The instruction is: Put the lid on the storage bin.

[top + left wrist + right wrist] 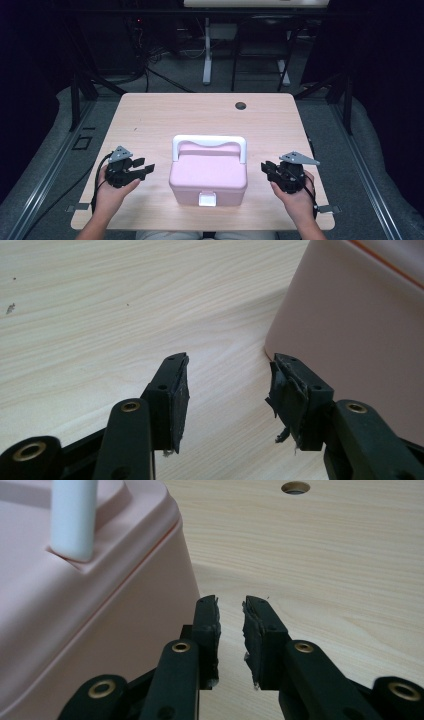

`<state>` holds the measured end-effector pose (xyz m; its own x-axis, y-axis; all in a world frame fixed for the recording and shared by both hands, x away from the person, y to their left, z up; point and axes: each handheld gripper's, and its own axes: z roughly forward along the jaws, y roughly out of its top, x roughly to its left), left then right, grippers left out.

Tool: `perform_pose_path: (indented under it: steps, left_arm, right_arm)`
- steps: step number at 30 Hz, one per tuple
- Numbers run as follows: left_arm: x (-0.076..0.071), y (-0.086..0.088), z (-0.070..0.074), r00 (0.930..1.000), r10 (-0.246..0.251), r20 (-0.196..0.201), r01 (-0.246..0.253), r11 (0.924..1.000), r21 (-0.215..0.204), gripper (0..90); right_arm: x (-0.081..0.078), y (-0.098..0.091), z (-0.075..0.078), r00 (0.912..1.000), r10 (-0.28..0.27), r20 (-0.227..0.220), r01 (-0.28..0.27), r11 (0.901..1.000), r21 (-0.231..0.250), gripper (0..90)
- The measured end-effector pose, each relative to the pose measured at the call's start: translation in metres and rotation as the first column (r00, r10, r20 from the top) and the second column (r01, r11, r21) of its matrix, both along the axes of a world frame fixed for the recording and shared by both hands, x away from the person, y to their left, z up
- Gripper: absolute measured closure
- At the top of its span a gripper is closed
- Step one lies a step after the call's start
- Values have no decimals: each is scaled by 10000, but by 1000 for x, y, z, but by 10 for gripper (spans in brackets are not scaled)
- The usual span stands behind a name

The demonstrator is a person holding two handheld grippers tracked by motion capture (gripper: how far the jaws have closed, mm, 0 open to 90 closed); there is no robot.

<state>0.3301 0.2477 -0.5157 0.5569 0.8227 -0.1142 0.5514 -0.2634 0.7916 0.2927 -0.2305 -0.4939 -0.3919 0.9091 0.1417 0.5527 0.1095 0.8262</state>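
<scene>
A pink lidded box [207,175] with a white handle [209,141] and a white front latch [207,200] stands on the wooden table [150,120], near its front edge. My left gripper [147,166] sits left of the box, pointing at its side. Its jaws are open over bare wood [227,375], and the box wall [360,340] is close at the right. My right gripper [265,167] is just right of the box. Its jaws [231,610] stand a narrow gap apart with nothing between them, alongside the box wall [90,610] and below the handle's post [74,515].
A round cable hole [240,105] lies in the table's far side, also visible as the hole [295,487] in the right gripper view. Metal frame rails run along both sides of the table. Desk legs and cables stand beyond the far edge.
</scene>
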Motion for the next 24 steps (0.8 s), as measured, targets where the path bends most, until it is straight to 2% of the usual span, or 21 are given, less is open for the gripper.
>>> perform_pose_path:
  steps: [2, 10, 15, 24]
  left_arm:
    - [0, 0, -4, 10000, 16, 11, -16, 10000, -30, 495]
    - [0, -2, -11, 9999, 87, -134, -89, 9998, -203, 495]
    - [1, -5, -18, 9996, -41, -276, 37, 9999, -130, 494]
    - [2, -4, -22, 9992, -167, -367, 165, 9998, -56, 493]
  right_arm:
    - [1, 0, -3, 10000, -30, -71, 29, 9999, -110, 753]
    - [7, -2, -16, 9996, -54, -269, 53, 10000, -34, 725]
    - [11, -4, -24, 9984, -135, -543, 134, 9999, -24, 725]
    - [13, -3, -32, 9981, -132, -605, 126, 9999, -108, 706]
